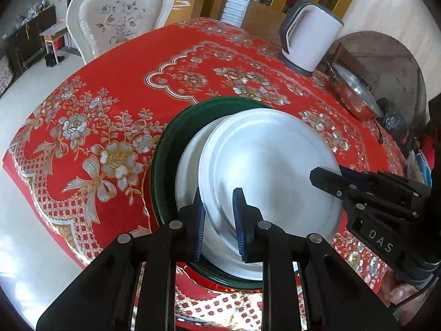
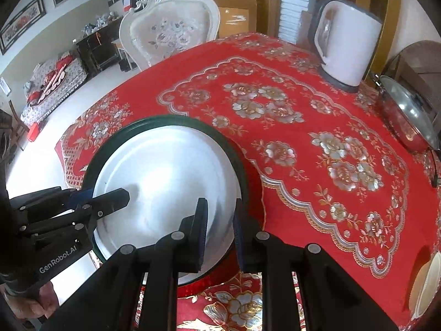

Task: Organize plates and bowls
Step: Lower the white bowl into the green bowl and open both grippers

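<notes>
Left tongs (image 1: 219,222): blue-padded fingers clamped on the rim of the top white plate (image 1: 270,171), one pad under the rim and one over it, at the plate's 7 o'clock edge in the left wrist view.
Right tongs (image 2: 220,231): fingers straddle the same plate's (image 2: 168,182) rim at its 4 o'clock edge in the right wrist view; one finger lies over the plate's face, the other outside the rim. Whether the pads press the rim I cannot tell.
Top white plate: tilted, raised on its 3 o'clock side, over a second white plate (image 1: 190,171) whose rim shows at 9 o'clock.
Green tray (image 1: 171,138): dark green, round, beneath both plates, its rim showing from 7 to 12 o'clock.
Tabletop (image 1: 110,115): red floral cloth; the stack sits near the near edge.
Kettle (image 1: 311,35): white with a grey base, upright at 1 o'clock, well apart from the stack.
Lidded pan (image 1: 355,93): at 2 o'clock, just beside the kettle.
Cream dish (image 2: 425,284): at 4 o'clock in the right wrist view, at the frame's edge.
Chair (image 1: 121,13): white, floral back, at 11 o'clock beyond the tabletop.
</notes>
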Action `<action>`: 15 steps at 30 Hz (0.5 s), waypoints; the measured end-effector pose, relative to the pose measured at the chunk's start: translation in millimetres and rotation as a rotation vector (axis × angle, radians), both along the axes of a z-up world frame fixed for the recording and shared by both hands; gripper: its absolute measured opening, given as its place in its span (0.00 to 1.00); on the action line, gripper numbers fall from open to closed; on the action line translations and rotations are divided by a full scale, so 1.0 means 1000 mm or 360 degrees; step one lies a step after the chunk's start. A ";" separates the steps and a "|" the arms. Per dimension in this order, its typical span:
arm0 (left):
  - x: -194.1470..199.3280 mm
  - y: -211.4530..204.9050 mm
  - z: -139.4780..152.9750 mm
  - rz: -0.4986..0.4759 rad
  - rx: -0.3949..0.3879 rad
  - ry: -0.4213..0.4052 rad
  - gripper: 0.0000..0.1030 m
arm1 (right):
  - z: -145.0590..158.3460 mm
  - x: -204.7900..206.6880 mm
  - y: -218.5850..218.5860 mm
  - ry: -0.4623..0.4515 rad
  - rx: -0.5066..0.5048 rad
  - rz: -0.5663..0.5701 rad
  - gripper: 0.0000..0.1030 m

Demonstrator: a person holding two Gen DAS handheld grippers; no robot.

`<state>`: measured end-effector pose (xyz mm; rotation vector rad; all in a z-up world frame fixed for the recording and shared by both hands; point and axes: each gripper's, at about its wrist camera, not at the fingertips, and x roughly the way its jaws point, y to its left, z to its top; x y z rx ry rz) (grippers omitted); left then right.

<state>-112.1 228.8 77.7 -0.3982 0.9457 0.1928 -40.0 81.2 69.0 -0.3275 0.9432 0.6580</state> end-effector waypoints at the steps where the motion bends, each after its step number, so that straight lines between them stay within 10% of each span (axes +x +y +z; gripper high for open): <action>1: -0.001 0.000 0.001 0.0006 0.0010 -0.0008 0.18 | -0.001 0.000 0.001 -0.0004 -0.0006 -0.0002 0.18; 15: -0.001 -0.004 0.001 0.0013 0.0118 -0.0029 0.18 | -0.004 -0.002 0.004 0.0000 -0.0036 -0.0009 0.18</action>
